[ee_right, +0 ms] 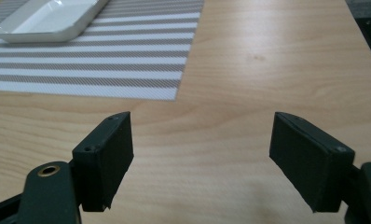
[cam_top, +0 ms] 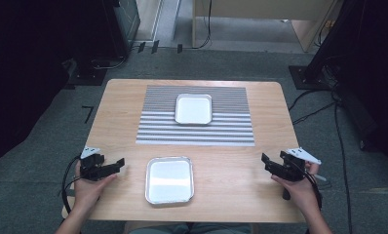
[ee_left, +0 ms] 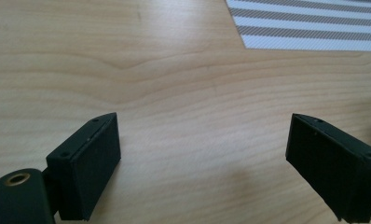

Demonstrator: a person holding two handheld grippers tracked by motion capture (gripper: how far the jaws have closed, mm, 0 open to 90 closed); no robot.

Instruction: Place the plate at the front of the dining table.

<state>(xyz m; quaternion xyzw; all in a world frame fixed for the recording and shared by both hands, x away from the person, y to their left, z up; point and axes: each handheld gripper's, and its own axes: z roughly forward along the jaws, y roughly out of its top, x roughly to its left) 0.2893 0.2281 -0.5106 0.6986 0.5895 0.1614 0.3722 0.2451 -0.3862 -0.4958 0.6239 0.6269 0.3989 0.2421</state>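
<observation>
A metal tray (cam_top: 169, 180) lies empty near the front edge of the wooden table (cam_top: 119, 102). A smaller white tray (cam_top: 194, 108) (ee_right: 48, 18) rests on a grey-striped placemat (cam_top: 196, 129) (ee_left: 309, 23) (ee_right: 104, 60) farther back. My left gripper (cam_top: 115, 165) (ee_left: 202, 163) hovers at the front left, open, with bare wood between its jaws. My right gripper (cam_top: 266, 162) (ee_right: 202, 161) is at the front right, also open and holding nothing. Both point inward toward the metal tray.
The table stands on a grey carpeted floor with cables (cam_top: 323, 105) running at the right. Dark equipment (cam_top: 119, 29) and wooden furniture (cam_top: 260, 14) stand behind the table's far edge.
</observation>
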